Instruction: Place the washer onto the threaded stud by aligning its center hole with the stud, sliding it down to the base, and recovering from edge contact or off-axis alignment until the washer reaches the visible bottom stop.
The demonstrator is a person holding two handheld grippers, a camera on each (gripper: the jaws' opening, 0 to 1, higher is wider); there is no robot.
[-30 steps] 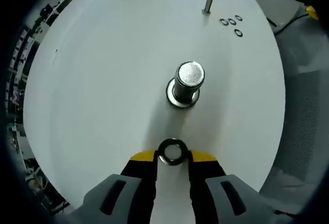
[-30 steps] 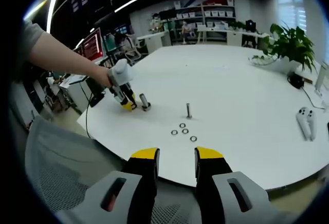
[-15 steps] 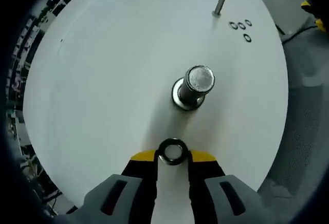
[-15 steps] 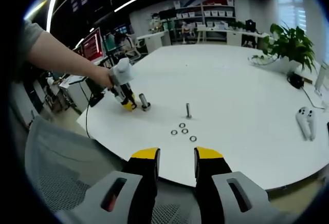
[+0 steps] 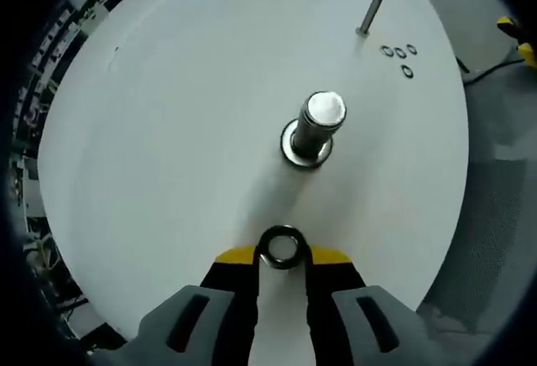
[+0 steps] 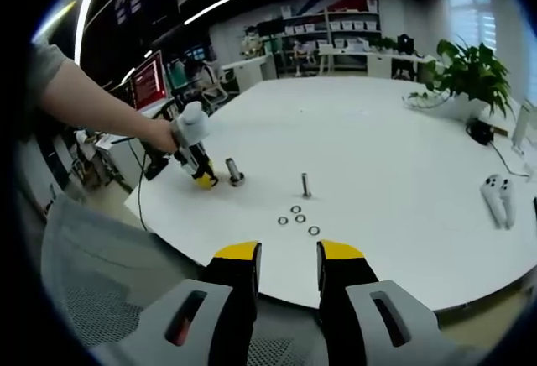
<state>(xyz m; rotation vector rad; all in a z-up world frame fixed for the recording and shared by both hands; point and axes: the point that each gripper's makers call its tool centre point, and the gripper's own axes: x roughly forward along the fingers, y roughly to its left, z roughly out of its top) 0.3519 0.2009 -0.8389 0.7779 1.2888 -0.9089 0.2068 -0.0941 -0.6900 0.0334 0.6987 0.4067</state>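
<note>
Since a second ago: left gripper pulled slightly back from stud; in right gripper view, hand and left gripper shifted toward the tabletop's near-left edge. Washer pinched between the yellow-tipped jaws, a dark metal ring, clear of the stud and short of it. Stud: stout bright cylinder, flat shiny top, ringed base (threads too blurred to tell). Toward the far edge, thin pin upright, four spare washers just beside. Right gripper spread, beyond the table edge.
</note>
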